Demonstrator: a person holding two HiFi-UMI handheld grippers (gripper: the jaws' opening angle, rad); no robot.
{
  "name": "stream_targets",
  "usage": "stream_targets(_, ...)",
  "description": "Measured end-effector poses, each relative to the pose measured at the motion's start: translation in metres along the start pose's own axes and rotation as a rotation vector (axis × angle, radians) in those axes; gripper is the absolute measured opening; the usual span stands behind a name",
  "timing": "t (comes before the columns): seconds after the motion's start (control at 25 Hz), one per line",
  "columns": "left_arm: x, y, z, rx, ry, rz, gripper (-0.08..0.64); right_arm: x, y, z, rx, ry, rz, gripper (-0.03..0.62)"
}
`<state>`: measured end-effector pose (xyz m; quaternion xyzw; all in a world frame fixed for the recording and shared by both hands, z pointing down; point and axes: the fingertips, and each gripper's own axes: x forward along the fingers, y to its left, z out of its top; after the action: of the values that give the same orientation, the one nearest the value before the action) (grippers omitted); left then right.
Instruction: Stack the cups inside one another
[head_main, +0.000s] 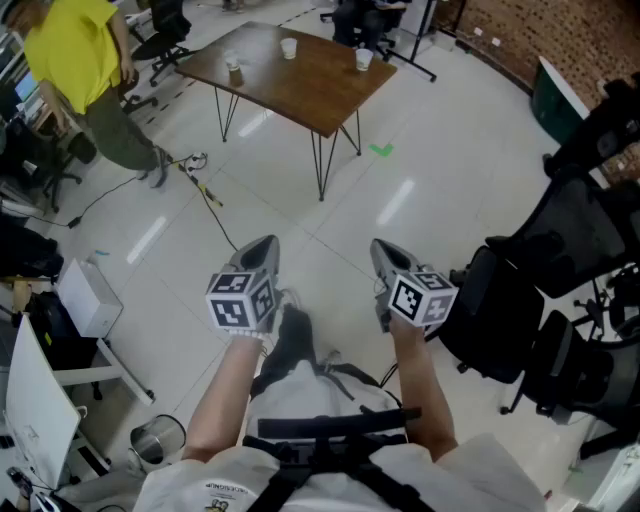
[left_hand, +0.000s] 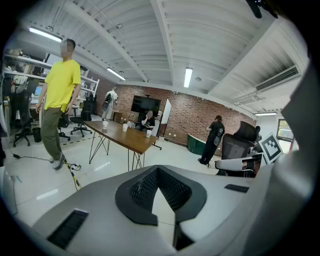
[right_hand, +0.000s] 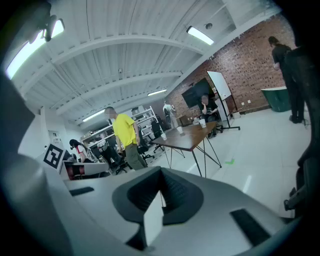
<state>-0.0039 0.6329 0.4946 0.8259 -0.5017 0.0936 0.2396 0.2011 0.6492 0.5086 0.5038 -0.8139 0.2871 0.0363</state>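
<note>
1. Cups (head_main: 289, 48) stand well apart on the wooden table (head_main: 300, 90) at 12 o'clock, far from both grippers; none is stacked yet
2. Left gripper (head_main: 264, 248) and right gripper (head_main: 383, 252) have their jaws pressed together and empty; arriving like this would likely knock a light cup over
3. The floor cable (head_main: 205, 190) at 10 o'clock could trip the walk in

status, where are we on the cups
Left gripper and right gripper shut, empty. Left cup, middle cup, right cup apart on table, unstacked, far ahead. Person in yellow beside table.
</note>
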Motion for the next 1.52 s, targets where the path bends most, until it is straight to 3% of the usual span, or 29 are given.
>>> stream_targets(0.44,0.065,0.040,0.038,-0.016,0.006,-0.017,0.000,0.074,-0.013,0.022,0.030,0.030,0.009,0.000)
stream_targets(0.76,0.105,0.091,0.082,-0.036,-0.050,-0.032,0.000,0.141,-0.011,0.087,0.060,-0.120,0.063,0.000)
stream_targets(1.16,0.149,0.156,0.131,-0.035,-0.050,-0.035,0.000,0.231,0.003,0.125,0.045,-0.098,0.074,0.000)
stream_targets(1.52,0.174,0.180,0.154,-0.023,-0.033,-0.030,0.000,0.264,-0.003,0.138,0.119,-0.109,0.065,0.000)
